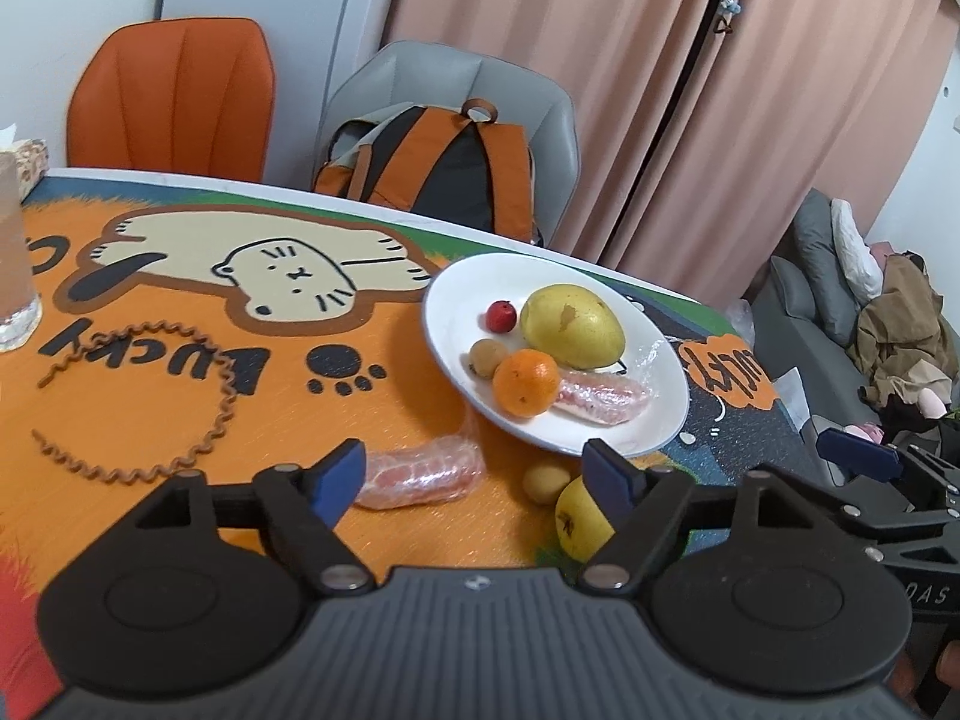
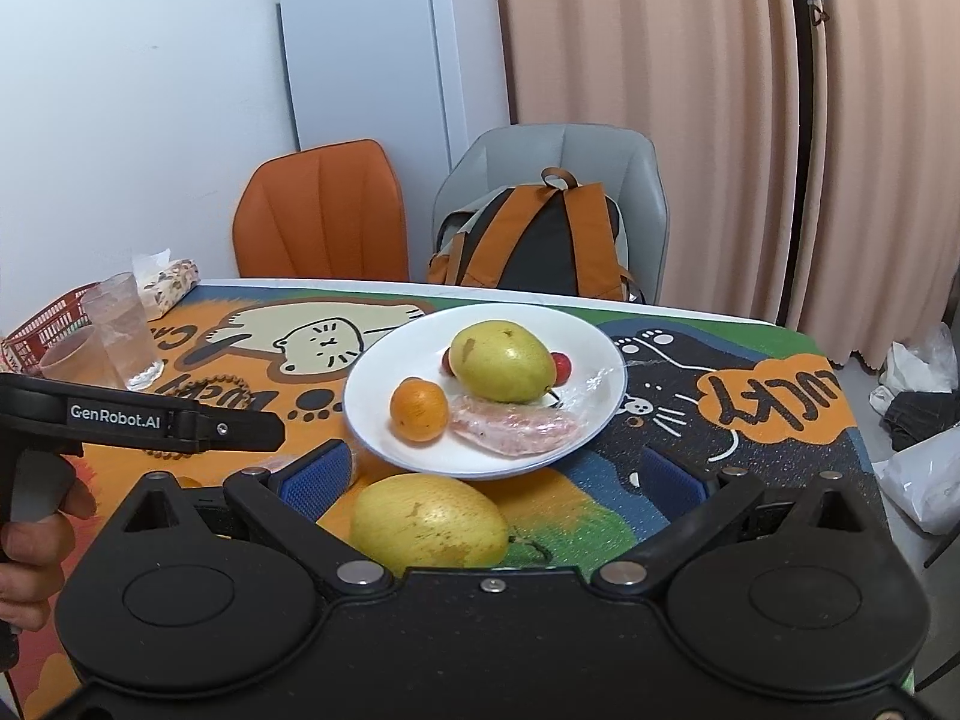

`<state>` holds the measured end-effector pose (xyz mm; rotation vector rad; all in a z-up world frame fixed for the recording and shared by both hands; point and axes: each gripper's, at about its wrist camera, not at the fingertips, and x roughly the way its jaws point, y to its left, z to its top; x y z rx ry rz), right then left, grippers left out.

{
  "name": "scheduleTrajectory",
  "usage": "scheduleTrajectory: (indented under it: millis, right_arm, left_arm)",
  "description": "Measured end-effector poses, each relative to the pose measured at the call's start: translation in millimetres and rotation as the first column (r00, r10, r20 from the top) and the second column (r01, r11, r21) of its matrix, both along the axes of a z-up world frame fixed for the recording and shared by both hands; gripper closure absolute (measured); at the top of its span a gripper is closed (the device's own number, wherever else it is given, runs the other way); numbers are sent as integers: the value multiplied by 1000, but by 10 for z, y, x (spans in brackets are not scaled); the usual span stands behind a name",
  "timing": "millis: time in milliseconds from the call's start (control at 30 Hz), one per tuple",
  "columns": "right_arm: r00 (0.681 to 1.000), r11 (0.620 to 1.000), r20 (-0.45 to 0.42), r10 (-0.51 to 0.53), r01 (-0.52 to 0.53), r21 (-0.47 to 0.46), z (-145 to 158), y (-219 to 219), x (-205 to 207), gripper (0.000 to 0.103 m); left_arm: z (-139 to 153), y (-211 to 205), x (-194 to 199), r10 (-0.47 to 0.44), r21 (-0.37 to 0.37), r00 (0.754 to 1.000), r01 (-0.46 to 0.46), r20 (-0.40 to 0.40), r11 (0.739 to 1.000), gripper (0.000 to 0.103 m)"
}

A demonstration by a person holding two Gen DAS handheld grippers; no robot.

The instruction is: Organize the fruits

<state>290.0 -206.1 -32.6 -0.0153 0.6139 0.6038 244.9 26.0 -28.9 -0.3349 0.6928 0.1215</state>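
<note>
A white plate point(image 1: 456, 306) holds a yellow-green pear point(image 1: 573, 327), an orange point(image 1: 527, 383), a small red fruit point(image 1: 501, 316), a small brown fruit point(image 1: 483, 358) and a plastic-wrapped pink fruit piece point(image 1: 603, 399). Before it on the table lie a second wrapped piece point(image 1: 420, 474), another small brown fruit point(image 1: 545, 483) and a yellow pear point(image 1: 579, 525). My left gripper point(image 1: 477, 474) hovers open above that wrapped piece. My right gripper point(image 2: 495, 480) is open too, with the yellow pear point(image 2: 429, 525) lying between its fingers, nearer the left one. The plate point(image 2: 372, 396) is just beyond.
A coiled cord point(image 1: 222, 408) lies left on the cartoon tablecloth. Two glasses point(image 2: 120, 330), a tissue pack and a red basket point(image 2: 42, 324) stand far left. An orange chair point(image 2: 321, 216) and a grey chair with a backpack point(image 2: 540, 240) sit behind the table.
</note>
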Motion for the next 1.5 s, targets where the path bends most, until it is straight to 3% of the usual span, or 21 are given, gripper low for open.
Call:
scheduleTrajectory:
  millis: [533,800,1500]
  right_arm:
    - [999,1000,-45,8,-7,25,163,70,-276,0]
    - [997,998,-71,5,-1,55,247,76,-459,0]
    - [993,998,-116,9,-2,67,305,14,-655,0]
  left_arm:
    - [120,132,-454,22,0,1000,-22,20,1000,17]
    - [207,212,-694,19,-15,1000,-19,22,1000,8]
    - [258,311,-1001,20,-5,1000,-20,0,1000,5]
